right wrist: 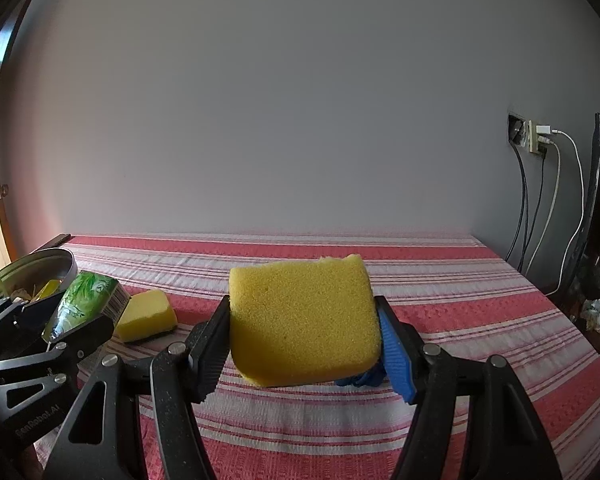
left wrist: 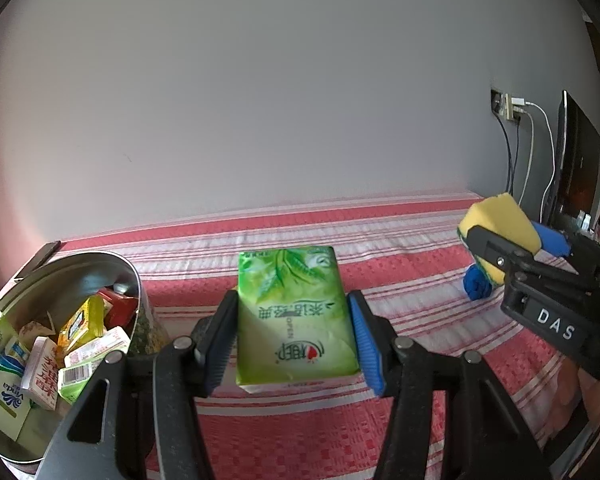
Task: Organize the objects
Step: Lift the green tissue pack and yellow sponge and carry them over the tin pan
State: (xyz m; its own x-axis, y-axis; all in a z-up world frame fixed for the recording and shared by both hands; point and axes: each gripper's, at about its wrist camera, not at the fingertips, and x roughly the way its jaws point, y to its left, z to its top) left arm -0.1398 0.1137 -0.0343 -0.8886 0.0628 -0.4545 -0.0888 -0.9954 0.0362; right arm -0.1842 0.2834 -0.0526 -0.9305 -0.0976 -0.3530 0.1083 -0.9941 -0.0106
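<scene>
A yellow sponge (right wrist: 304,320) is gripped between the pads of the right gripper (right wrist: 304,344) and held above a red-and-white striped cloth (right wrist: 460,320). A blue object (right wrist: 360,378) is partly hidden under the sponge. At the left, a green packet (right wrist: 86,304) is clamped in the left gripper (right wrist: 76,320), beside a second sponge (right wrist: 146,314) and a metal tin (right wrist: 44,266).

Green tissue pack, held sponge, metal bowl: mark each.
green tissue pack (left wrist: 296,316): left wrist view, middle of its printed face.
held sponge (right wrist: 304,320): right wrist view, centre of yellow face.
metal bowl (left wrist: 134,280): left wrist view, right rim.
</scene>
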